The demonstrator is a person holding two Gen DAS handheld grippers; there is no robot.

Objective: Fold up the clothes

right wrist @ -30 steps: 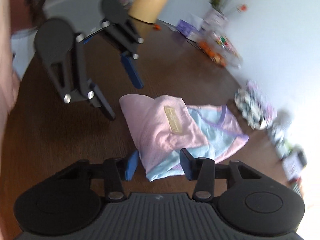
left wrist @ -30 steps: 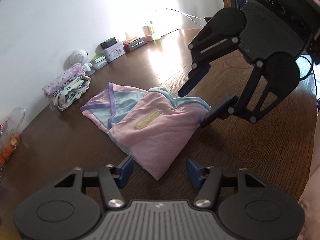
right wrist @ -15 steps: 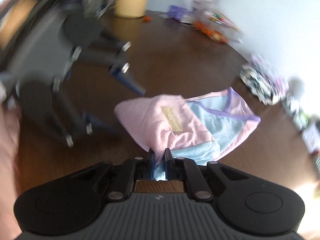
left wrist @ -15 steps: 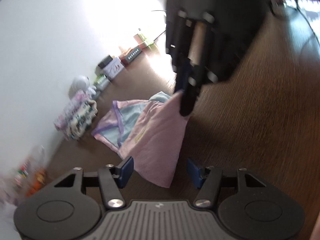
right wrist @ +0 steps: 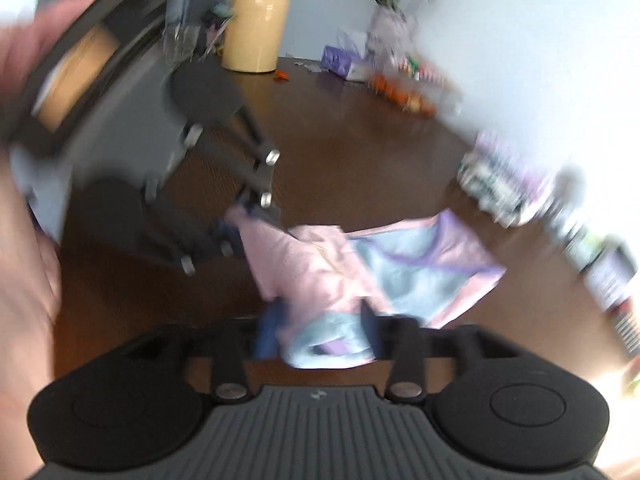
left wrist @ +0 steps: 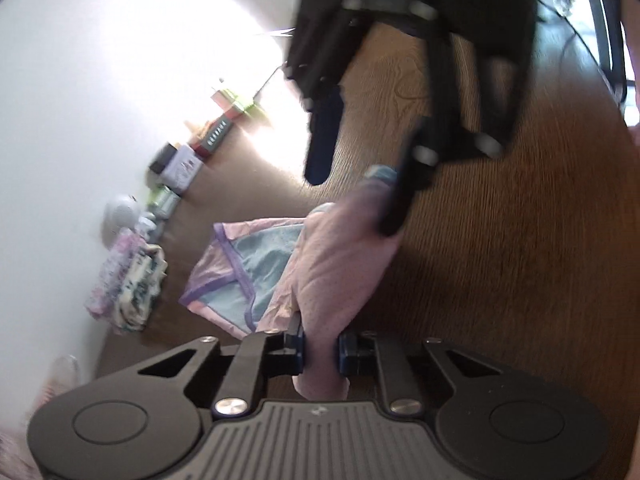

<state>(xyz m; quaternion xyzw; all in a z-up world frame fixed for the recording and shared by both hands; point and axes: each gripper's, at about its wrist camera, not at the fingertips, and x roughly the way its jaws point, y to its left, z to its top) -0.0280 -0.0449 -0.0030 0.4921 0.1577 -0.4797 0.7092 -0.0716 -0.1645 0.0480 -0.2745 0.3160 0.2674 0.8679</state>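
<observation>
1. The left claw (left wrist: pixel 321 354) sits low at the near end of the pink and blue garment (left wrist: pixel 320 272), its two blue fingers (left wrist: pixel 298 350) drawn close with a fold of pink cloth clamped between them.
2. In the left wrist view the right claw (left wrist: pixel 356 196) comes down from above, fingers pointing toward the table (left wrist: pixel 500 264). Its jaws stand wide apart: one blue finger hangs free over the wood, while the other presses against the far pink edge of the garment.
3. In the right wrist view, which is badly blurred, the right claw (right wrist: pixel 316 326) has garment cloth, pale blue and pink, lying between its spread fingers, so it is released rather than clenched.
4. The same view shows the left claw (right wrist: pixel 240 224) reaching in from the left at a downward slant, its tips pinching the far pink corner of the garment (right wrist: pixel 384 268). A blurred hand (right wrist: pixel 24 208) fills the left edge behind it.
5. The garment lies bunched on the brown table, its pink half raised between the two claws and its blue, purple-edged half flat on the wood.
6. A folded patterned cloth pile (left wrist: pixel 128 276) rests near the wall, well apart from the garment, with small boxes (left wrist: pixel 180 164) lined along the wall beyond it.
7. A yellow vase (right wrist: pixel 256 24) stands at the far end of the table.
</observation>
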